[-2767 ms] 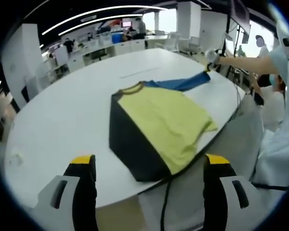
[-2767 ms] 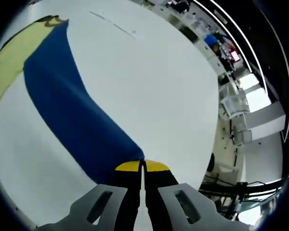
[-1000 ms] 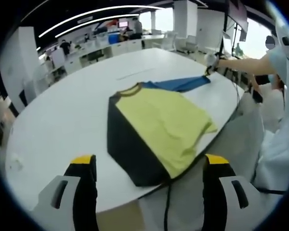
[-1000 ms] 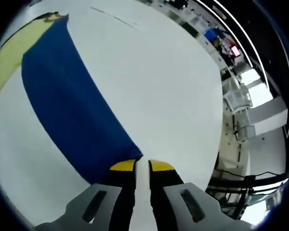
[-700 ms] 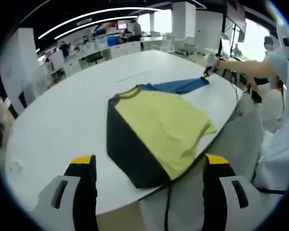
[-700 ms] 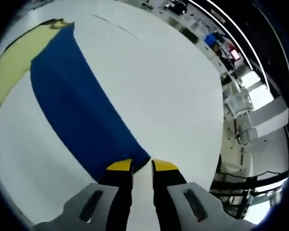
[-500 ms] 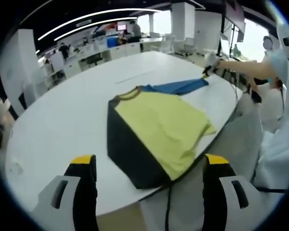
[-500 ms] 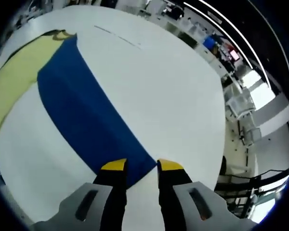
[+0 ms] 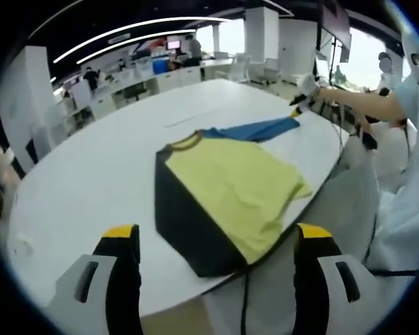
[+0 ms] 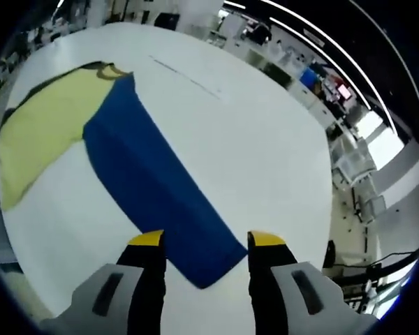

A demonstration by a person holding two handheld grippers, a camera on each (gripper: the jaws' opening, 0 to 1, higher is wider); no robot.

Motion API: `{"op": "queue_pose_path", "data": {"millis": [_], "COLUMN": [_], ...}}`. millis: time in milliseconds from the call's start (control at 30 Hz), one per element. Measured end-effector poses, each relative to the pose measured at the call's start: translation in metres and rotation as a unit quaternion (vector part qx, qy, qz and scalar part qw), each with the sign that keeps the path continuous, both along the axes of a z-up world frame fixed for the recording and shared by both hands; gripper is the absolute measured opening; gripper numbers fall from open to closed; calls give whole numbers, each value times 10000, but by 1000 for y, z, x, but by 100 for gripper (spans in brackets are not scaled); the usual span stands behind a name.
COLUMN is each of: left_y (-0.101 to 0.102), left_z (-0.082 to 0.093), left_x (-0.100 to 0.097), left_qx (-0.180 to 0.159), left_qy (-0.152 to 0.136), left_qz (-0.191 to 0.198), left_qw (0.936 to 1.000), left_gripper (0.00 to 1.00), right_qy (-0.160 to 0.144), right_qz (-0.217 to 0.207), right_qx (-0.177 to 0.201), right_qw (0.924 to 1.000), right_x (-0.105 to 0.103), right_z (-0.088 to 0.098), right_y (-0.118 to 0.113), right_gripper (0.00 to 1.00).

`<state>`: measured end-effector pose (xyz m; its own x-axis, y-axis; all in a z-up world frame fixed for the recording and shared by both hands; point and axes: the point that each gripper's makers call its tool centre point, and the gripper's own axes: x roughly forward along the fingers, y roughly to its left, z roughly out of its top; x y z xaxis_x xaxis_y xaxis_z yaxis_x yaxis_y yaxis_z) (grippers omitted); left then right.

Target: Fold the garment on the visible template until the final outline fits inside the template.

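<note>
A yellow T-shirt [image 9: 230,178] lies flat on the white oval table [image 9: 91,174], with a black sleeve [image 9: 181,223] toward me and a blue sleeve [image 9: 255,130] stretched away. My left gripper [image 9: 216,236] hovers open off the near table edge, with nothing between its jaws. At the far end of the blue sleeve, the right gripper [image 9: 297,108] is held by a person's arm. In the right gripper view, my right gripper [image 10: 207,241] is open above the blue sleeve [image 10: 160,181]; the sleeve's cuff end lies flat on the table between the jaws. The yellow body [image 10: 42,132] lies beyond.
A thin dark line [image 10: 185,77] is marked on the table beyond the collar [image 10: 110,70]. A person in pale clothing [image 9: 405,174] stands at the table's right edge. Desks and chairs stand in the room behind. Bare table surface [image 10: 265,139] surrounds the shirt.
My right gripper went from shut on the blue sleeve's cuff to open, letting it go and drawing back from it. The left gripper stayed open in place.
</note>
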<state>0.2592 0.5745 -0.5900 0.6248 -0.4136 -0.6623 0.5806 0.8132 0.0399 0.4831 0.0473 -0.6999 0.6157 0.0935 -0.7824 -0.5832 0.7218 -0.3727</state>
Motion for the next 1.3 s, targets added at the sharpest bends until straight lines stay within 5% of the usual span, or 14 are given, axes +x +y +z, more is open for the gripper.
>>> {"op": "queue_pose_path", "data": {"millis": [200, 767, 1300], "left_y": [-2, -2, 2], "left_z": [4, 8, 8], "left_x": [0, -3, -4], "left_qx": [-25, -96, -118], "left_qy": [-80, -212, -297], "left_qz": [-74, -149, -195], "left_qw": [9999, 9996, 9993], "left_gripper": [88, 87, 87], "right_qy": [-197, -452, -676], "right_qz": [50, 337, 560], "right_qx": [127, 304, 678], "right_qw": [9997, 9979, 9938], "right_x": [2, -6, -25], "right_z": [10, 32, 57], "right_y": [11, 58, 98], "right_gripper": [71, 96, 100]}}
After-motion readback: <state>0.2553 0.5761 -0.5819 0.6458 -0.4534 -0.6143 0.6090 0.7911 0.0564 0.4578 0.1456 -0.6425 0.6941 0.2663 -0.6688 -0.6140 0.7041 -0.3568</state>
